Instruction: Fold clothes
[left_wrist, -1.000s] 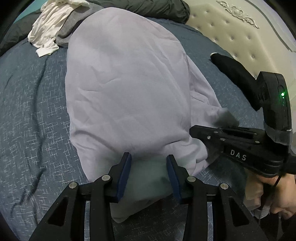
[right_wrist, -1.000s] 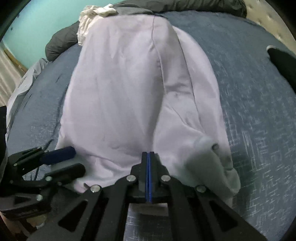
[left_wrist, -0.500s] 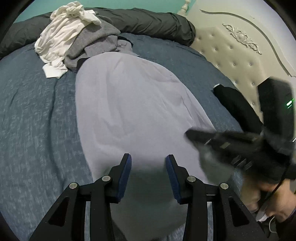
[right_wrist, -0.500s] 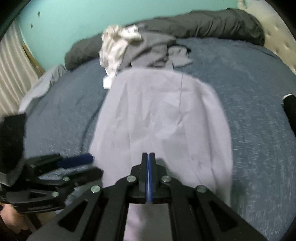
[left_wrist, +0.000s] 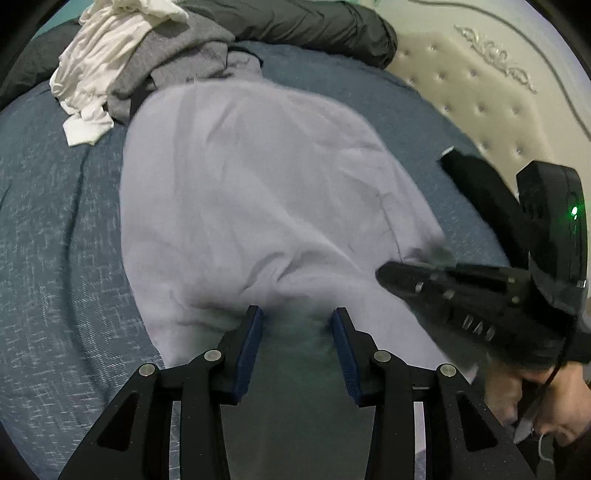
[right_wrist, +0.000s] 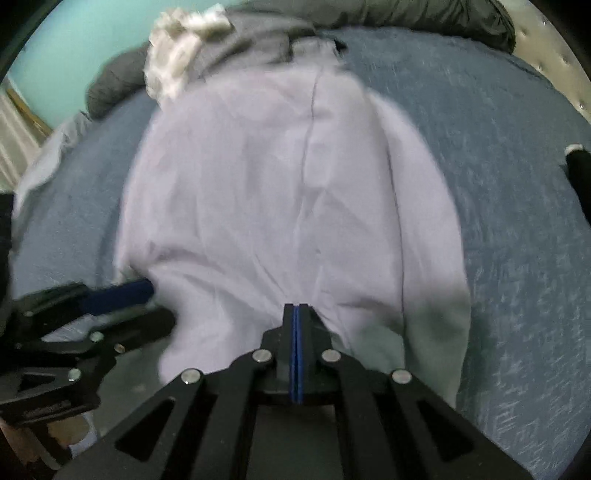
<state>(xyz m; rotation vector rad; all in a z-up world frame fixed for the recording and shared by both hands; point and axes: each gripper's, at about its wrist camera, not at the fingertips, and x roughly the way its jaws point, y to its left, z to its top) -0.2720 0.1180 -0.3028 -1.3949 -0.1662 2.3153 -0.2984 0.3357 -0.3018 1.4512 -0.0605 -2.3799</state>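
Observation:
A pale lilac garment (left_wrist: 258, 192) lies spread lengthwise on the blue bedspread (left_wrist: 48, 240), with its near edge lifted. My left gripper (left_wrist: 297, 325) is shut on a bunched fold of that near edge, and the cloth fills the gap between its blue pads. Creases fan out from the pinch. In the right wrist view my right gripper (right_wrist: 296, 308) is fully shut on the same edge of the garment (right_wrist: 277, 192), further right. Each gripper shows in the other's view: the right gripper (left_wrist: 384, 275) and the left gripper (right_wrist: 155, 304).
A pile of white and grey clothes (left_wrist: 122, 62) sits just beyond the garment's far end. A dark rolled duvet (left_wrist: 303, 26) lies behind it. A cream tufted headboard (left_wrist: 480, 92) stands at the right, with a black item (left_wrist: 476, 181) on the bed before it.
Both grippers have drawn back and slightly up with the garment's near edge. The garment has slid toward me, so more of the clothes pile and duvet behind it shows.

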